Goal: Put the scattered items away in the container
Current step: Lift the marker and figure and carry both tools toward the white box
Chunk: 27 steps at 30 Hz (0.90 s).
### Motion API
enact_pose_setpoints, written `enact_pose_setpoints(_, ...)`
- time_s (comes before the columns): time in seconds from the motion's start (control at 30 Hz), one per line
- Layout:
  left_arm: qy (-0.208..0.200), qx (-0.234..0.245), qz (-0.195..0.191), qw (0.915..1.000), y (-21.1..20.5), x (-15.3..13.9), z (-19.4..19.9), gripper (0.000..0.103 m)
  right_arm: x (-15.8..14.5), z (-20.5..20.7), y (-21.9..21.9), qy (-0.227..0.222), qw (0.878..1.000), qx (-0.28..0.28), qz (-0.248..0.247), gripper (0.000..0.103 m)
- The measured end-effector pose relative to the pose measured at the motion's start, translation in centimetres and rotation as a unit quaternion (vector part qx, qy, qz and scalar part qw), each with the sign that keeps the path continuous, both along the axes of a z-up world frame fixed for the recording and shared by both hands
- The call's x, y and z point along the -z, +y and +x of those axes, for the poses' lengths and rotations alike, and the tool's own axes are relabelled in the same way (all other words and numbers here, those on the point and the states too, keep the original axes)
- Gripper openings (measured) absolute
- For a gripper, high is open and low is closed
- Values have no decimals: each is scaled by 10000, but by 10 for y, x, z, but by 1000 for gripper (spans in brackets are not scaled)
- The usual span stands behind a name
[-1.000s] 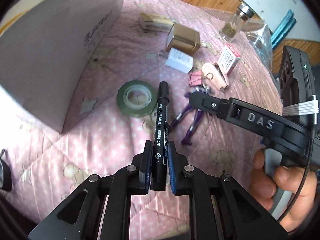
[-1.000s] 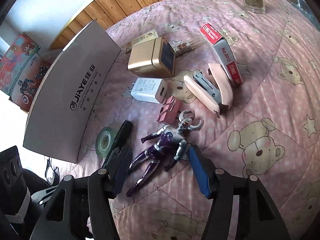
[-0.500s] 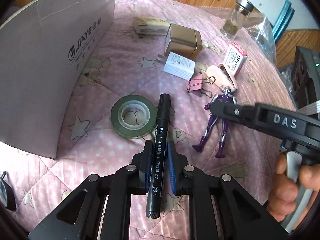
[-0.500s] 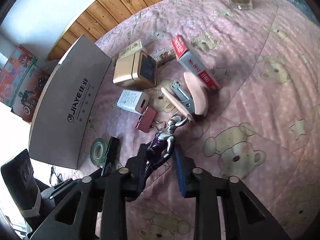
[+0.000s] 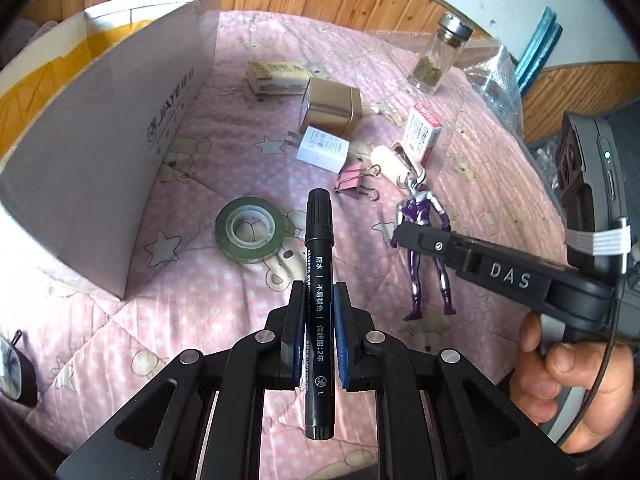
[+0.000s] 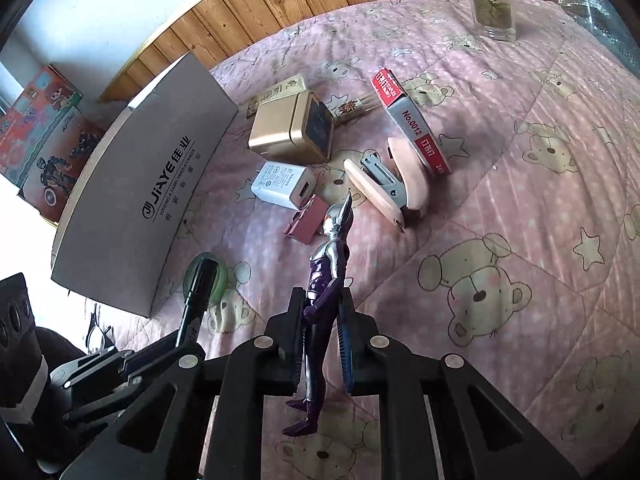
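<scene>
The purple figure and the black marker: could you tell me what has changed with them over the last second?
The right gripper closed on the purple figure, which had lain flat between its open jaws, and raised it off the quilt. The left gripper kept its grip on the black marker and lifted it. The tape roll, box and other items stayed put.

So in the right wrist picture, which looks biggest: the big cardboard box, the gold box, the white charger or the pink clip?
Largest to smallest:
1. cardboard box
2. gold box
3. white charger
4. pink clip, partly hidden behind the toy figure, so its place below the charger is unsure.
</scene>
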<state>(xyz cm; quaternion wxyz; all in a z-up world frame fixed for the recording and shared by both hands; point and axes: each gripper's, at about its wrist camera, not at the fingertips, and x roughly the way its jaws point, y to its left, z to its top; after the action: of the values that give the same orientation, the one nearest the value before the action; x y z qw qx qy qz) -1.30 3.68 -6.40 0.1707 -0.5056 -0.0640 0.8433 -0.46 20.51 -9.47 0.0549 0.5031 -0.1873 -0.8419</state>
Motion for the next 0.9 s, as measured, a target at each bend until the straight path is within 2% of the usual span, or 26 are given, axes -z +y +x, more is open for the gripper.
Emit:
enact_pose_setpoints(0.37, 276, -47, 211, 9994, -11, -38, 25, 13, -27, 25, -36, 284, 9984, -448, 185, 16)
enact_pose_setpoints(0.9, 604, -142, 508, 9968, -26, -72, 38, 13, -73, 50, -52, 666, 9955, -624, 268, 16)
